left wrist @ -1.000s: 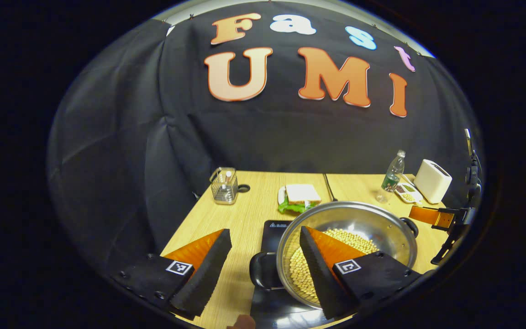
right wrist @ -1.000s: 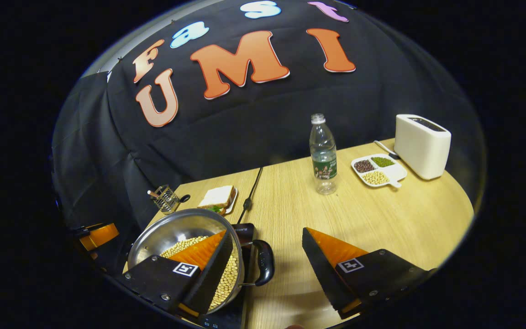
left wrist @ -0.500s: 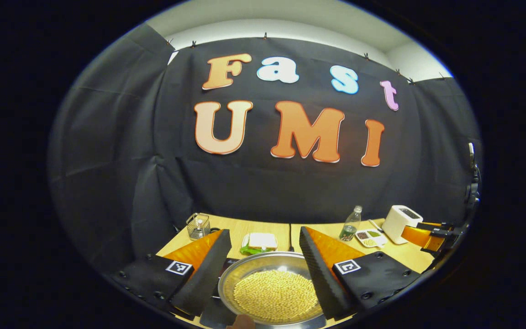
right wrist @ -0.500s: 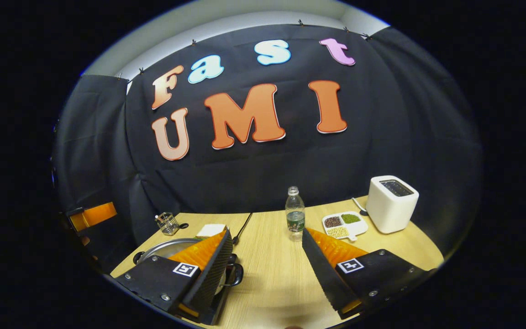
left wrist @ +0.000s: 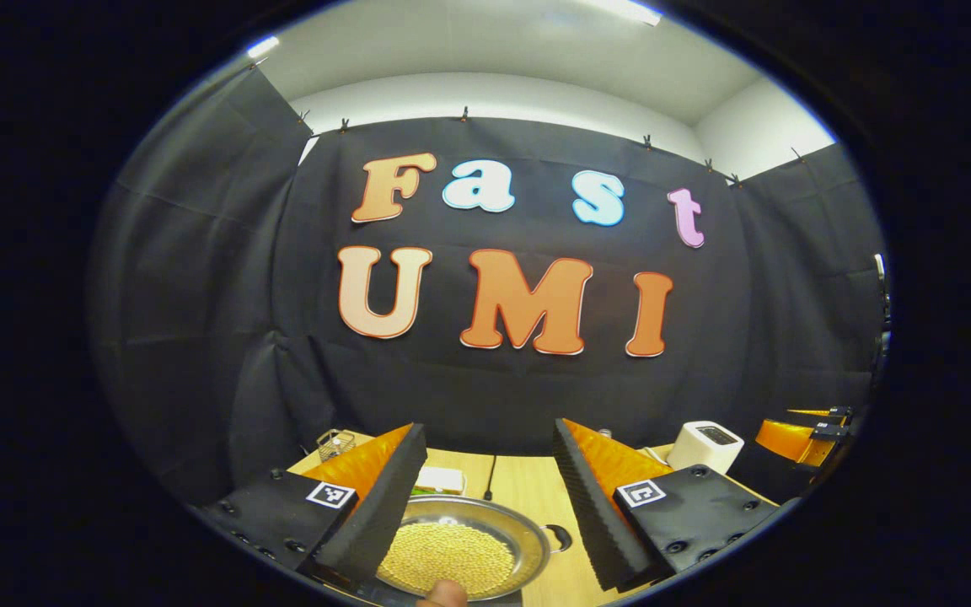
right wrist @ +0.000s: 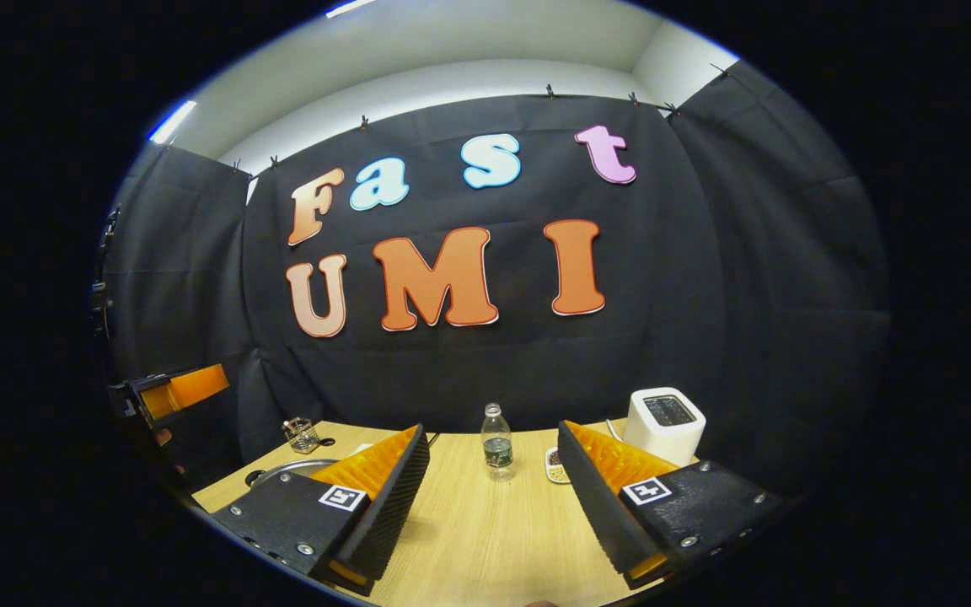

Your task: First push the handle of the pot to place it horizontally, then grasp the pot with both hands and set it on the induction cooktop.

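1. While raised above the table (right wrist: pixel 485 523), left gripper (left wrist: pixel 485 472): fingers spread apart, holding nothing
2. Right gripper (right wrist: pixel 490 476): fingers apart, holding nothing
3. Pot (left wrist: pixel 528 539): on the table, filled with beans (left wrist: pixel 452 556), below left gripper
4. Bottle (right wrist: pixel 497 443), toaster (right wrist: pixel 664 426): at the table's far side

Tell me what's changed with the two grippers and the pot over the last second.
Both grippers pulled up and back from the pot: a second ago each straddled a side of its rim, open. Now the left gripper and the right gripper are clear of it, tilted up toward the wall. The pot, still full of beans, stayed where it was, as did the bottle and toaster.
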Demonstrator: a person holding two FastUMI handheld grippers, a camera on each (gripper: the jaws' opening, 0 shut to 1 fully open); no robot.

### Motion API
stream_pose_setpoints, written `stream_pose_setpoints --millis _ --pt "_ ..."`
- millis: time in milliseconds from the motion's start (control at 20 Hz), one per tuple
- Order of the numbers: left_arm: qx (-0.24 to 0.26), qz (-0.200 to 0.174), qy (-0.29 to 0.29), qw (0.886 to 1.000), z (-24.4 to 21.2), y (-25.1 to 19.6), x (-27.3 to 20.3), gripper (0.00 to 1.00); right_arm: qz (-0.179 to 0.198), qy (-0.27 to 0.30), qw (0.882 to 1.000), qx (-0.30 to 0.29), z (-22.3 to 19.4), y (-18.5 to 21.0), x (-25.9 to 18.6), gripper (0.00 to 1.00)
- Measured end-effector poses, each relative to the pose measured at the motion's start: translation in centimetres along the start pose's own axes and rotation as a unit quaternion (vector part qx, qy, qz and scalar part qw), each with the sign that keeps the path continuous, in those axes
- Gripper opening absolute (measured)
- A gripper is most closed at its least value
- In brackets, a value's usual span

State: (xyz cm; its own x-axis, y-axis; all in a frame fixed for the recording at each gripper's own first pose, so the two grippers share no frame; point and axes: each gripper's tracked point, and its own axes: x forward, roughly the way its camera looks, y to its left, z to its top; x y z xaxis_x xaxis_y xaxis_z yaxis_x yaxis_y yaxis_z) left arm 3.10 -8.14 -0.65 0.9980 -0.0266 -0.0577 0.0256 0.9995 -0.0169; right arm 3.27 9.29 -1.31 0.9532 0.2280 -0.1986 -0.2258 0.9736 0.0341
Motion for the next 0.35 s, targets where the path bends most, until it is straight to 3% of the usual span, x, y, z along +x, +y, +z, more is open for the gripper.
stream_pose_setpoints --millis 100,150,350 --pt "-0.003 -0.019 -0.002 1.000 0.3 -2.3 -0.5 0.97 0.003 -0.011 1.000 -0.001 1.0 -1.1 -1.4 1.00" --pt "0.000 -0.024 -0.002 1.000 0.4 -3.1 -0.5 0.97 0.002 -0.016 1.000 0.000 1.3 -1.6 -1.9 0.95" --pt "0.012 -0.041 0.001 0.999 -0.2 -5.9 -0.5 0.97 -0.004 -0.028 1.000 0.001 1.7 -4.0 -3.3 0.95"
